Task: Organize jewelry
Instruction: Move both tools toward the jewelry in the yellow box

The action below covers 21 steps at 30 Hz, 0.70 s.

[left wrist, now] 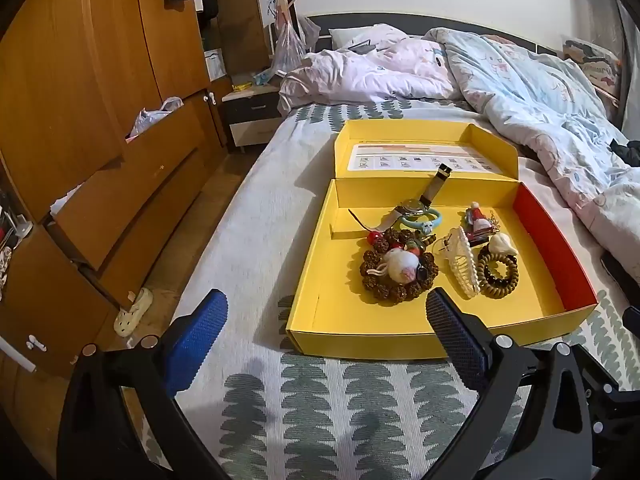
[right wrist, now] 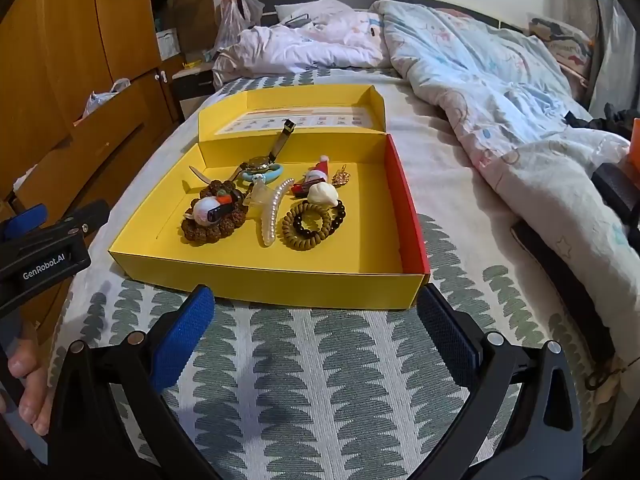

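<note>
Left wrist view: the left gripper (left wrist: 326, 320) hovers short of the yellow box (left wrist: 400, 346), its blue-padded fingers (left wrist: 196, 340) spread wide and released, holding nothing; the right wrist view shows the right gripper (right wrist: 316, 320) likewise released and empty, poised just before the box's front wall. The box lies on the bed with its hinged lid (left wrist: 424, 148) folded back flat behind it, presumably so that the contents can be reached from above. All the jewelry sits inside the box, crowded toward its middle and back and leaving the front strip of the floor bare: a brown seed-bead bracelet (left wrist: 398, 276) with a white pom-pom on it toward the left wall, a pearl hair claw (left wrist: 464, 268) beside it, a coiled brown hair tie (left wrist: 498, 276) ringed with dark beads toward the red right wall, a wristwatch (left wrist: 416, 208) with its strap propped up against the back wall, a pale blue band (left wrist: 424, 220), and a small Santa charm (left wrist: 478, 220). Several pieces touch or overlap, so sorting appears not yet begun. The patterned bedspread (left wrist: 328, 400) gives a soft, yielding support; a rumpled duvet (left wrist: 520, 88) lies beyond the box, a wooden wardrobe (left wrist: 80, 100) with drawers ajar stands left of it.
</note>
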### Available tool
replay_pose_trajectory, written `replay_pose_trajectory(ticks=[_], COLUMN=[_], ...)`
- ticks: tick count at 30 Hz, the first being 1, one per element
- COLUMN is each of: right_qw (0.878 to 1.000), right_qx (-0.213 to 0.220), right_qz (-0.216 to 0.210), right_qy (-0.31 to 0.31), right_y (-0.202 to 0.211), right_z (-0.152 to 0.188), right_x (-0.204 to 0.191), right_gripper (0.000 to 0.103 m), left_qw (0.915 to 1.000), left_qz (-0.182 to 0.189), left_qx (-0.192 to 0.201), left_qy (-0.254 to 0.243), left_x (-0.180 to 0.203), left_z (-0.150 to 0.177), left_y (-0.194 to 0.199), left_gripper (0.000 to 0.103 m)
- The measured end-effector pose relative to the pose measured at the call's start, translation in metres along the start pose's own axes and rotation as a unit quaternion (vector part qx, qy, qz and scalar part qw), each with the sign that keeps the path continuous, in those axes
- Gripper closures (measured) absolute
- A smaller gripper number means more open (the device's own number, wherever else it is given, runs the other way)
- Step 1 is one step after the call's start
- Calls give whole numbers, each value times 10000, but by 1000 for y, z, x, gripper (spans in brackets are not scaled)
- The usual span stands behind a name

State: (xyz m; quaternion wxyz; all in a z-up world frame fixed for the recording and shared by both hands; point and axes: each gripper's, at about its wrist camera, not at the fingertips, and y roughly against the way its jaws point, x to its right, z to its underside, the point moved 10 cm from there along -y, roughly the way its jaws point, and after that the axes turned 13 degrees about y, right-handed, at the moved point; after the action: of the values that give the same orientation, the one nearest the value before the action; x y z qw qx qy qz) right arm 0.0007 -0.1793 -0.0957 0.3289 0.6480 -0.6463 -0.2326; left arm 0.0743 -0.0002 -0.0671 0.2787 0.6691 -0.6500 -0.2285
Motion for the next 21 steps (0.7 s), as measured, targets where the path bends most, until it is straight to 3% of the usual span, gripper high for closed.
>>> replay_pose_trajectory(ticks=[14, 21], right_qw=[9999, 9992], right_qx=[78, 183], right_qz=[78, 264], right_qy=[118, 221], right_y=[3, 3], right_z=[-2, -7], right_x=[-3, -3], right_gripper=[3, 3], left_qw=[9999, 9994], left_qz=[76, 225], left_qx=[-23, -275], left_qy=[-122, -39], left_x=[5, 4], left_z=[3, 8], left_y=[0, -9], left_gripper=[4, 4])
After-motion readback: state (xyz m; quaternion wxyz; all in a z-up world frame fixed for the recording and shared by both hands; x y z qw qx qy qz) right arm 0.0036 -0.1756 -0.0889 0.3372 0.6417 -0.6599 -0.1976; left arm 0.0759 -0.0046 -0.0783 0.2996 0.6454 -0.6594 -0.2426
